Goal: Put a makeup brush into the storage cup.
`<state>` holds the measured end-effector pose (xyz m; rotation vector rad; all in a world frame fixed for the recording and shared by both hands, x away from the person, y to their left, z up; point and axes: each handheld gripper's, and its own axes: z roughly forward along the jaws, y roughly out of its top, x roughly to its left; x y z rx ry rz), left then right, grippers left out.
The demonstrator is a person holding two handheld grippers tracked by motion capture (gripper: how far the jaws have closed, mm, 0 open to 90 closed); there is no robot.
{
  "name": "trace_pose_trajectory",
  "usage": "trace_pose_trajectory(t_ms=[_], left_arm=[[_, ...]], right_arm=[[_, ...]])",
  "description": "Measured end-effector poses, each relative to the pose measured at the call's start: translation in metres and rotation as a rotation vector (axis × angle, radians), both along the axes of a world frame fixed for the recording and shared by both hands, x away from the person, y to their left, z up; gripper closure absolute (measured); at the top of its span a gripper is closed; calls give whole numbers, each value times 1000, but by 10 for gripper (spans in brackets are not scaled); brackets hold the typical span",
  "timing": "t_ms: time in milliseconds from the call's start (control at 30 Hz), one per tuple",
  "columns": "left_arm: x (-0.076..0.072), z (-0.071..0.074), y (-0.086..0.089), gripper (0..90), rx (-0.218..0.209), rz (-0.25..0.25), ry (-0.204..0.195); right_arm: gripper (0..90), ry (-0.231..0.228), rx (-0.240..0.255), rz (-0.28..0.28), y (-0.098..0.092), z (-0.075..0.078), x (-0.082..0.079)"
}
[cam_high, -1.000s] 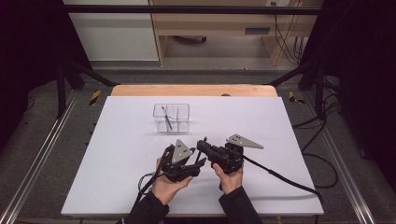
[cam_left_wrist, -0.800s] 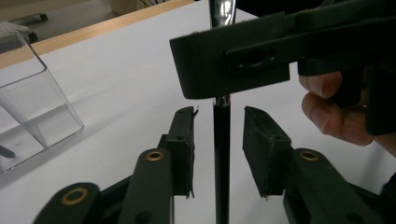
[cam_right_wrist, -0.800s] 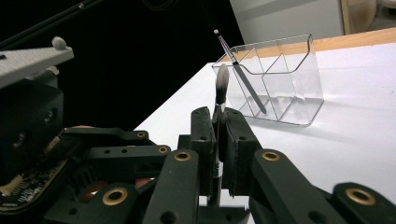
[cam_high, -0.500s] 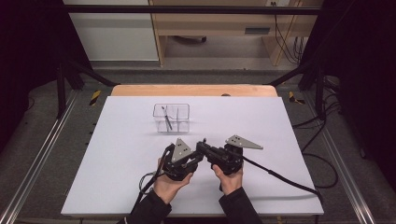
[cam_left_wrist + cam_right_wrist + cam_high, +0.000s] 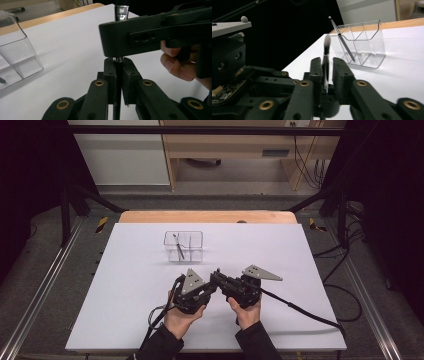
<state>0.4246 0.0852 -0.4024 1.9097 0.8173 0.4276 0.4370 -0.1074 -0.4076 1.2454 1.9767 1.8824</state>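
Near table's front edge, left gripper [image 5: 206, 289] clamped tight on thin makeup brush [image 5: 121, 11], bristles up. Right gripper [image 5: 218, 279] met it tip to tip, jaws just eased apart, brush between pads, contact unclear. Clear organizer [image 5: 184, 246] stood at 11 o'clock from both hands, well apart, second brush [image 5: 342, 40] leaning inside.

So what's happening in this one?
A person at the white table holds a claw in each hand, tips together over the near middle. A slim makeup brush with a silver ferrule is passing between them: the left claw has just closed on its handle, while the right claw has just been opening around it. Farther back, the clear plastic divided organizer holds another thin brush leaning in a compartment.
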Motion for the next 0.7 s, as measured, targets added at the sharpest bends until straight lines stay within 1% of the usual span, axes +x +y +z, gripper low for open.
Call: trace_pose_trajectory(t_ms=[167, 267, 367, 467, 567, 700], left_arm=[[1, 0, 9, 829, 2, 19, -6], [3, 1, 15, 829, -11, 31, 2], [4, 1, 22, 829, -10, 45, -1], [5, 1, 27, 829, -14, 53, -1], [4, 2, 33, 829, -14, 61, -4], [5, 4, 40, 829, -19, 72, -8]], right_arm=[[628, -8, -17, -3, -2, 3, -1], [561, -24, -28, -3, -5, 5, -2], [510, -38, -39, -8, -7, 8, -4], [466, -62, -62, -27, -10, 11, -5], [419, -71, -93, -39, -13, 13, -6], [322, -86, -157, -52, -16, 13, -6]])
